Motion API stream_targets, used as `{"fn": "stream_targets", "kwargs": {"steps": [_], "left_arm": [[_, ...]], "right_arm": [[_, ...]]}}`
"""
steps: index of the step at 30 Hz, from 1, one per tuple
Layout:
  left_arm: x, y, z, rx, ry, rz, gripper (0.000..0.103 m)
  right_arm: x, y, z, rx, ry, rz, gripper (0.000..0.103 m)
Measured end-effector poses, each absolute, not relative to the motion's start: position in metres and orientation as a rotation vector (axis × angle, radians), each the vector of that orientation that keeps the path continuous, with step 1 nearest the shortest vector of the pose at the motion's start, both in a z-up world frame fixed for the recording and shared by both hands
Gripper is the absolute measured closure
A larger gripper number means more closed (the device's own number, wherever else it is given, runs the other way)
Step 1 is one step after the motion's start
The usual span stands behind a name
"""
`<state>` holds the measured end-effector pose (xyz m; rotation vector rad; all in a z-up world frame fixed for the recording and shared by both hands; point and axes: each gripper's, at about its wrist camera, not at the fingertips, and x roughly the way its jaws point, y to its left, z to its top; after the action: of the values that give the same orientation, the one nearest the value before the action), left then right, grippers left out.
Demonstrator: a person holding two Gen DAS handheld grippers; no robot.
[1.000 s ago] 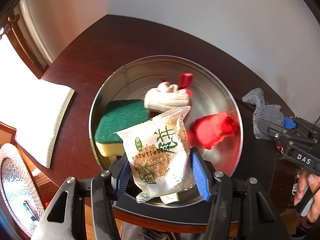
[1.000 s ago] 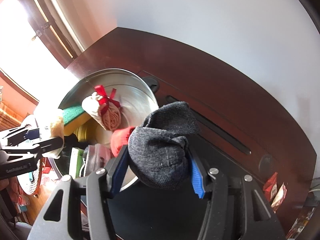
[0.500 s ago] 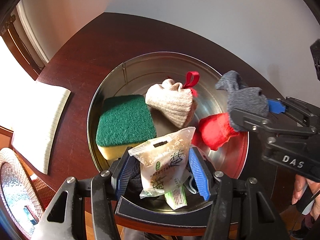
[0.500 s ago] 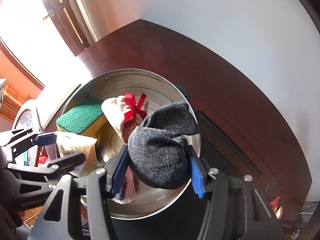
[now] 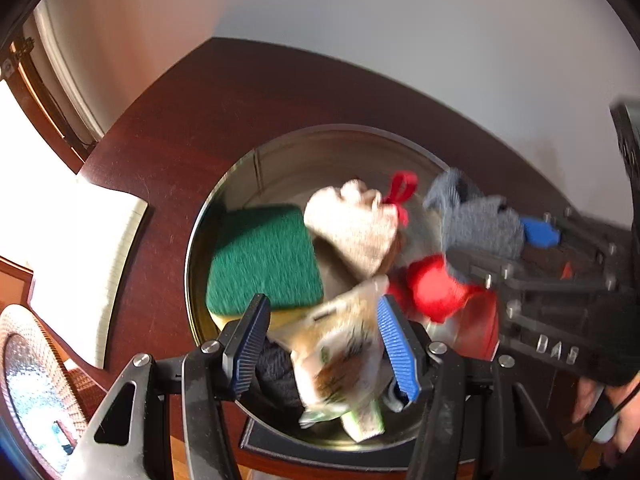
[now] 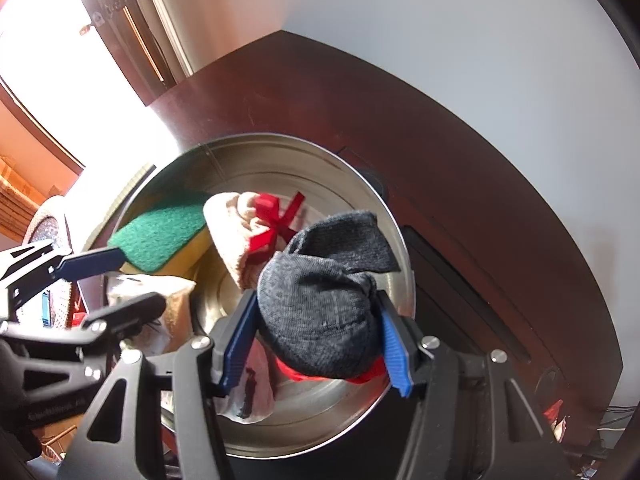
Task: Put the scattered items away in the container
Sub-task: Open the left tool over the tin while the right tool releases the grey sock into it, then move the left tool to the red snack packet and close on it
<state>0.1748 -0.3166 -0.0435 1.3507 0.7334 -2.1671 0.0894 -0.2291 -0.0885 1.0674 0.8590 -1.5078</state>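
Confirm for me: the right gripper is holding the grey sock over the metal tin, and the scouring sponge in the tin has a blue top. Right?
Not quite. The sponge has a green top over a yellow base, as the left wrist view shows. The rest holds: the right gripper is shut on the grey sock above the metal tin.

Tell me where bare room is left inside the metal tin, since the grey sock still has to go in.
Bare floor shows at the far side of the tin, behind the beige bundle and green sponge, and along its near right edge beyond the grey sock. The near left is crowded: snack packet, red item.
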Motion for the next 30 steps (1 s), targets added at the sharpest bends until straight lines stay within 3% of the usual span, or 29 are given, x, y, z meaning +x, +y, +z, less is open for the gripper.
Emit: {"fn": "stream_targets", "kwargs": {"steps": [9,14,21,30], "left_arm": [[0.171,-0.327,-0.014,1.255,0.778,-2.191,0.044],[0.171,-0.321,-0.012,1.262,0.810,-2.178,0.036],[0.162,-0.305,-0.002,1.278,0.769,-2.198,0.025],[0.117,-0.247,0.016,1.342,0.685,-2.314,0.025]], "right_arm": [[0.082,-0.216,-0.071,1.063,0.805,-1.523,0.036],[0.077,-0.206,-0.058,1.066,0.741,-1.532,0.031],[0.061,-0.154,-0.032,1.079,0.659,-1.590,0.016],[0.031,-0.054,-0.025,1.181,0.564,-1.715,0.014]]}}
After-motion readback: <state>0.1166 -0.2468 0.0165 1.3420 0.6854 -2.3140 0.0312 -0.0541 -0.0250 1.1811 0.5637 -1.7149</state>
